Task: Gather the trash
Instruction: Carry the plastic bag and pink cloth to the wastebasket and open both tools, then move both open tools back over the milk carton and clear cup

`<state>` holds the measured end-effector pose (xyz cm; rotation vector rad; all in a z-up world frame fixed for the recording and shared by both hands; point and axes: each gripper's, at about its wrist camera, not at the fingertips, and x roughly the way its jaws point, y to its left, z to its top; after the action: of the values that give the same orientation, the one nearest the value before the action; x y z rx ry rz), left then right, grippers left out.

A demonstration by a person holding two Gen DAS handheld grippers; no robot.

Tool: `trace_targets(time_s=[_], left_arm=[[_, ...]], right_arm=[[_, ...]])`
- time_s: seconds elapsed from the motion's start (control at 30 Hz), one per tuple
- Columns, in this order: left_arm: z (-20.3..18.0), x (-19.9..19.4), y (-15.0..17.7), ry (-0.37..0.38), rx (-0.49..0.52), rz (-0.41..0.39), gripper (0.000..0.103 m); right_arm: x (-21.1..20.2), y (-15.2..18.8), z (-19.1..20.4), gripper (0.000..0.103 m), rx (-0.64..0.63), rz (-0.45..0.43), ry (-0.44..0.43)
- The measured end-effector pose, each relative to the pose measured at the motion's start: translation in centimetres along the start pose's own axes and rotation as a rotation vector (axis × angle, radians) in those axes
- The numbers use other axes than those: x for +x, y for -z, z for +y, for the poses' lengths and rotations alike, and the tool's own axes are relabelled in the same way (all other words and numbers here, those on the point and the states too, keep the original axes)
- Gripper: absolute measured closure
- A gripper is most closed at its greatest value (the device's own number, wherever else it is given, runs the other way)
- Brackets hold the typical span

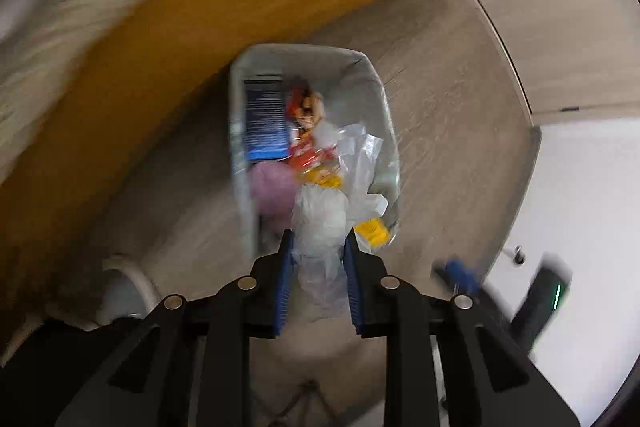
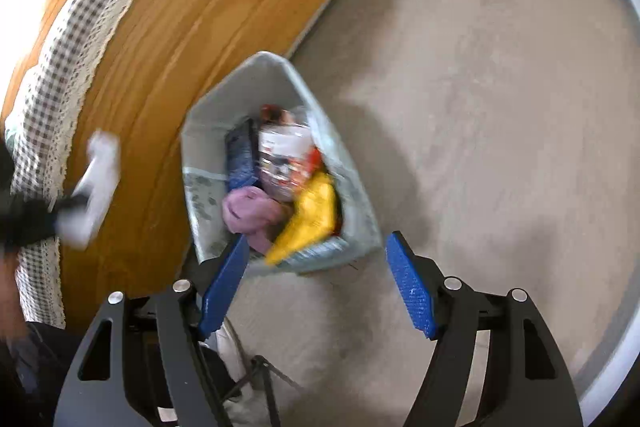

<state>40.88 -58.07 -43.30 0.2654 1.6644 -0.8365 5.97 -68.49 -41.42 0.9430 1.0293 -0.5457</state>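
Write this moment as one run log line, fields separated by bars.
left gripper: shut on crumpled clear plastic bag | right gripper: open, nothing between the pads | grey rectangular trash bin: on floor, holds wrappers

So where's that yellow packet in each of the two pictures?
Left wrist view: the yellow packet peeks out at the bin's near right corner, beside the clear plastic bag clamped in the left claw.
Right wrist view: it lies at the near end of the bin, right of the pink cloth, just ahead of the open right claw.
Shared landmark: the grey bin beside the wooden bed frame.
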Motion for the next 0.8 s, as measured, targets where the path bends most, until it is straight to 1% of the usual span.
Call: trace_targets(time_s=[0.03,0.07,0.1,0.13,0.17,0.2,0.23,0.27,0.33,0.37,0.4,0.43,0.53,0.6,0.67,0.8], left_arm=[[-0.5,1.3,-1.6,0.012,-0.004,0.018,0.079],[-1.0,2.6,-3.3,0.017,-0.011,0.024,0.072],[-1.3,3.4,-4.4,0.006,-0.009,0.020,0.060],[-1.5,4.3,-5.7,-0.025,0.002,0.008,0.026],[-1.3,5.0,-6.7,-0.077,0.000,-0.020,0.011],[-1.2,5.1,-7.2,-0.120,-0.007,-0.049,0.011],[-0.8,5.2,-7.6,-0.142,-0.016,-0.071,0.011],[-0.8,5.3,-7.6,-0.123,-0.018,-0.064,0.011],[-0.2,5.1,-6.7,-0.055,-0.003,-0.036,0.011],[0.0,4.9,-6.1,-0.061,0.006,-0.039,0.011],[0.2,4.8,-5.4,-0.094,0.021,-0.047,0.011],[0.6,4.8,-4.8,-0.108,0.034,-0.050,0.011],[0.7,5.3,-2.7,-0.120,0.089,-0.015,0.011],[0.6,5.5,-1.7,-0.152,0.124,0.009,0.011],[0.3,4.3,-0.6,-0.168,0.168,-0.006,0.011],[0.4,0.6,1.3,-0.141,0.215,-0.073,0.011]], right_arm=[[-0.1,0.4,-0.3,0.034,0.011,0.004,0.002],[-0.2,0.7,-0.7,0.034,0.030,0.005,0.001],[-0.2,1.1,-0.8,0.034,0.042,0.010,-0.003],[-0.2,1.4,-1.0,0.034,0.047,0.016,0.002],[0.0,1.7,-1.2,0.034,0.051,0.018,0.012],[0.4,1.9,-1.3,0.034,0.054,0.030,0.017],[0.5,2.0,-1.4,0.034,0.055,0.046,0.017],[0.7,2.3,-1.6,0.034,0.057,0.054,0.014],[1.1,2.8,-1.3,0.034,0.041,0.068,0.015],[1.6,3.0,-1.1,0.034,0.030,0.080,0.018],[1.9,3.1,-0.8,0.034,0.027,0.081,0.019],[2.0,3.1,-0.7,0.034,0.026,0.085,0.012],[2.0,2.6,0.4,0.034,0.002,0.078,0.004],[1.7,2.2,1.4,0.034,-0.028,0.057,0.009],[1.2,1.8,1.9,0.034,-0.052,0.031,0.031],[0.8,1.1,2.3,0.034,-0.072,0.035,0.100]])
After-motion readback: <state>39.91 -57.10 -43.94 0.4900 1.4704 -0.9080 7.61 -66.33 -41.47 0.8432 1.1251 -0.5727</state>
